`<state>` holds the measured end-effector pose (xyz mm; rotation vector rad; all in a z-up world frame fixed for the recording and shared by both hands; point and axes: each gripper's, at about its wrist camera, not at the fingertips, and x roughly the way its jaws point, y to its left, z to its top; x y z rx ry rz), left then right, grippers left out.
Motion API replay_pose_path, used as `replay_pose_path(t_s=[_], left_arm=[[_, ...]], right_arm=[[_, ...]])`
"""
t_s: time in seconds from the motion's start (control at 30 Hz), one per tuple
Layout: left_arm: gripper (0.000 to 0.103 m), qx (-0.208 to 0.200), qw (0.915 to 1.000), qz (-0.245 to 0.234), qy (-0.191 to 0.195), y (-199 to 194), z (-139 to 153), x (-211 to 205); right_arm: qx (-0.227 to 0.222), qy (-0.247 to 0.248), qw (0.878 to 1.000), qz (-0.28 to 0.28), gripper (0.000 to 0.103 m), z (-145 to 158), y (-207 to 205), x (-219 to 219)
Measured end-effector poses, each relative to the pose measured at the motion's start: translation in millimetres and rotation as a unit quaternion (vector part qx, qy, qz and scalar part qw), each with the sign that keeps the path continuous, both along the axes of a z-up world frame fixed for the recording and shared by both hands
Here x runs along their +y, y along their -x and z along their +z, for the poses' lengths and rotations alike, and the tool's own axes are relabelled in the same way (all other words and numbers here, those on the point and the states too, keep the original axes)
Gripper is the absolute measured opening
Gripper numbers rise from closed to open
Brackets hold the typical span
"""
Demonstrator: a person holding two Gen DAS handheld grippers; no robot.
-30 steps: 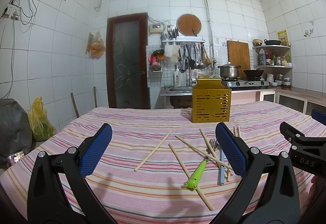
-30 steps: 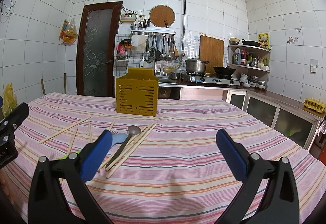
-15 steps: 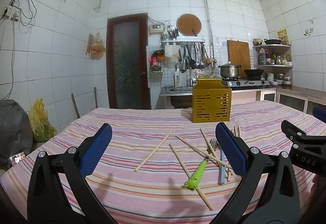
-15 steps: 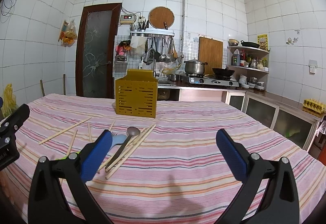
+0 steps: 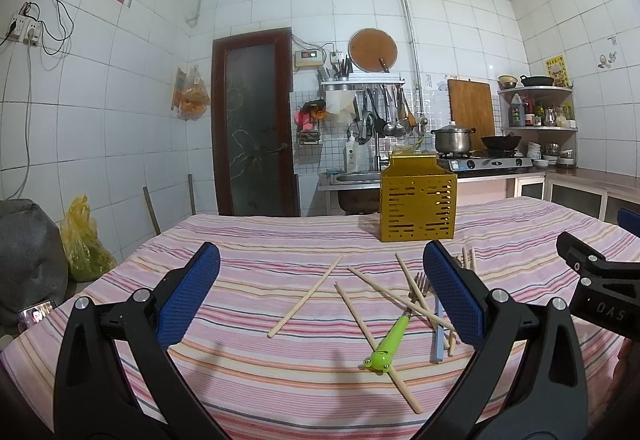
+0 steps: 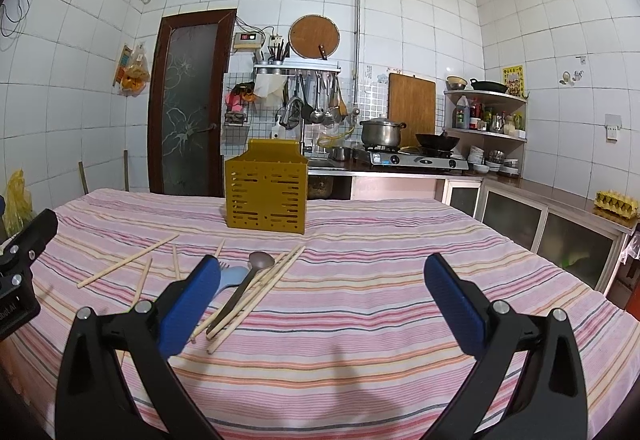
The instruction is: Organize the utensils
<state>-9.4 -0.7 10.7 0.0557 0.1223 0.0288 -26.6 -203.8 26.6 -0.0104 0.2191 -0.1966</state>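
Wooden chopsticks (image 5: pixel 305 296), green-handled fork (image 5: pixel 391 338) and spoon (image 6: pixel 261 261) scattered on the striped table (image 6: pixel 360 320), yellow holder (image 6: pixel 267 190) waiting behind, left gripper (image 5: pixel 320 296) and right gripper (image 6: pixel 320 300) both spread wide, empty, poised for a first pick.

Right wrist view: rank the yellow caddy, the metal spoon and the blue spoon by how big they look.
1. Yellow caddy, clearly largest, though farthest.
2. Metal spoon, long and thin.
3. Blue spoon, smallest as seen, but the right gripper's finger covers part of it, so its true size is unsure.
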Motion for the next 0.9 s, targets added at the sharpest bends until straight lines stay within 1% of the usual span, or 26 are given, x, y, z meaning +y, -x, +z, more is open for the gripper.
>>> replay_pose_path(t_s=[0.23,0.3,0.47,0.6,0.67,0.77,0.83,0.9], left_arm=[[0.098,-0.001,1.0,0.005,0.008,1,-1,5],[0.098,0.009,0.9998,0.003,0.016,-3,-2,8],[0.098,0.053,0.998,-0.012,0.031,-18,-2,15],[0.098,0.09,0.9957,-0.013,0.021,-38,-2,18],[0.098,0.106,0.9941,-0.01,0.022,-50,-1,22],[0.098,0.146,0.9886,-0.018,0.031,-74,-1,31],[0.098,0.17,0.9847,-0.021,0.032,-91,-2,36],[0.098,0.19,0.981,-0.024,0.031,-109,-3,40]], right_arm=[[-0.002,0.007,1.0,0.0,0.099,0,-1,4],[0.004,0.009,1.0,0.001,0.099,-2,-4,7],[0.031,-0.001,1.0,0.001,0.099,-5,-15,4],[0.069,-0.022,0.997,0.006,0.099,-6,-36,-2],[0.082,-0.024,0.996,0.001,0.099,-7,-47,-4],[0.105,-0.02,0.994,-0.004,0.099,-5,-68,-5],[0.109,-0.024,0.994,-0.003,0.099,-3,-77,-4],[0.112,-0.016,0.994,-0.01,0.099,0,-85,-3]])
